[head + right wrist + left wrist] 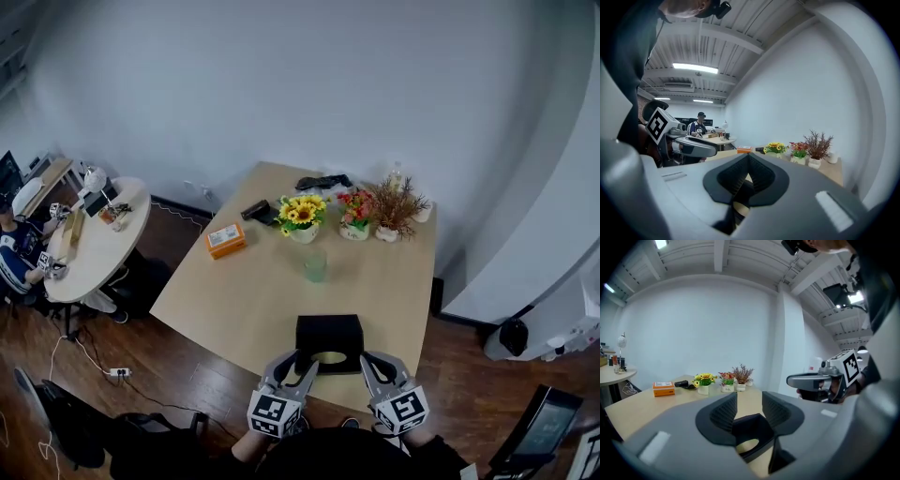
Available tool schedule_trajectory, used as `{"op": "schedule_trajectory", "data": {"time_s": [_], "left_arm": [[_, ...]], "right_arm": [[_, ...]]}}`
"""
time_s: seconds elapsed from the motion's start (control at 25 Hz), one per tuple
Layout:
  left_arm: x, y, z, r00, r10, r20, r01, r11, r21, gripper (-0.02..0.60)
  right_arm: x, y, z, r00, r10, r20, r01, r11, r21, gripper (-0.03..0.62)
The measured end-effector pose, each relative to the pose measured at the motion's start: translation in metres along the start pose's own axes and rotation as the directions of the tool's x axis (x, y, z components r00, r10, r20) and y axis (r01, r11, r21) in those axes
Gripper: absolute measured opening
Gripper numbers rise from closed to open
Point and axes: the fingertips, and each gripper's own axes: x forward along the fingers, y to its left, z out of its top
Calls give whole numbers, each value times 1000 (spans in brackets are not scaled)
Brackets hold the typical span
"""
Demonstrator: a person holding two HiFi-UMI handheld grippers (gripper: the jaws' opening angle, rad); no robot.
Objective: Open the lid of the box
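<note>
3 flower pots (354,220) stand on the wooden table (234,300), an orange carton (226,240) and green glass (315,266) near them

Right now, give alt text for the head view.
A black box sits at the near edge of a table, the left gripper open and the right gripper shut at its front corners. Beyond: a glass, potted flowers and an orange box.

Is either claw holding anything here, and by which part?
Nothing is held. The left claw is open before the black box; the right claw is shut, empty.
</note>
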Motion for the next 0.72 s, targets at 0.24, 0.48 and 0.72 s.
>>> {"op": "schedule_trajectory", "data": {"time_s": [0.24, 0.48, 0.72], "left_arm": [[0, -3, -2, 1000, 12, -7, -12, 1000, 5, 144], [2, -6, -6, 1000, 7, -28, -7, 1000, 0, 141], [8, -8, -15, 998, 10, -64, -10, 1000, 5, 141]], "right_arm": [[-2, -7, -1, 1000, 6, 0, -6, 1000, 21, 0], [-3, -10, -5, 1000, 12, -6, -12, 999, 34, 0], [-2, -15, -8, 1000, 23, -5, -22, 999, 36, 0]]}}
